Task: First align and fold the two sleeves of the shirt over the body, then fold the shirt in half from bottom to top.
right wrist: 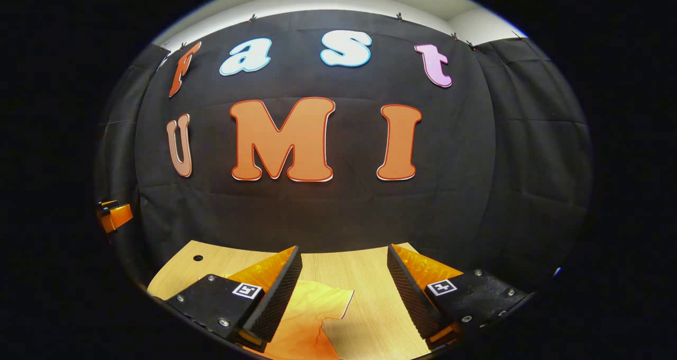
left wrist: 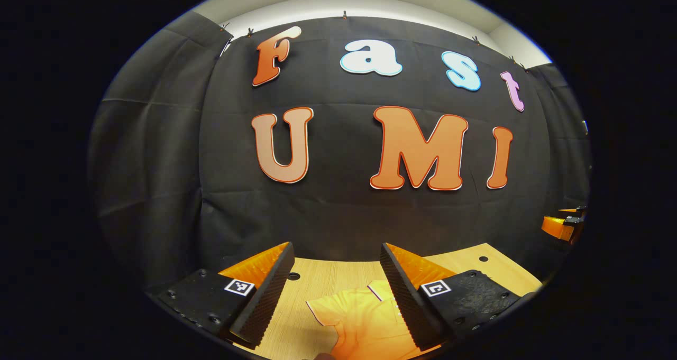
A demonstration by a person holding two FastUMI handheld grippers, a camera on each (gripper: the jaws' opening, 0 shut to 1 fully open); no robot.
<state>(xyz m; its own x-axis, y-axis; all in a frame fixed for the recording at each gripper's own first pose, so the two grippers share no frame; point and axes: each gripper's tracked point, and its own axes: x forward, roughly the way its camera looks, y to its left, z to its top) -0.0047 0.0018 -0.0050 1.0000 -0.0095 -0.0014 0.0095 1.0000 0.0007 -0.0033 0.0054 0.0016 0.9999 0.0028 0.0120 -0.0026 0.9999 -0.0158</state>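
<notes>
In the left gripper view, the left gripper [left wrist: 333,291] has its two ridged fingers spread wide at the bottom of the frame, with nothing between them but air; each finger carries a small square black-and-white marker on its base. Below and between the fingers lies the orange short-sleeved shirt with thin white trim [left wrist: 359,320], spread on the pale wooden tabletop with small round holes [left wrist: 322,275]. One sleeve of the shirt points toward the lower centre-left of the frame, and the right-hand finger covers part of the cloth from this angle; whether it touches the cloth I cannot tell. At the far right edge of that frame, about mid-height, a bit of the other tool shows.

In the right gripper view, the right gripper [right wrist: 344,291] likewise stands with its jaws parted wide and empty, held above the table. The shirt [right wrist: 317,307] sits at the lower left of centre here, one sleeve reaching out toward the middle of the bottom edge and partly hidden behind the left-hand finger. Bare wood [right wrist: 365,275] fills the gap between the fingers. At the far left edge, around mid-height, a bit of the other tool shows.

Behind the table in both views hangs the black cloth wall [left wrist: 338,217], with a strip of pale ceiling above it
</notes>
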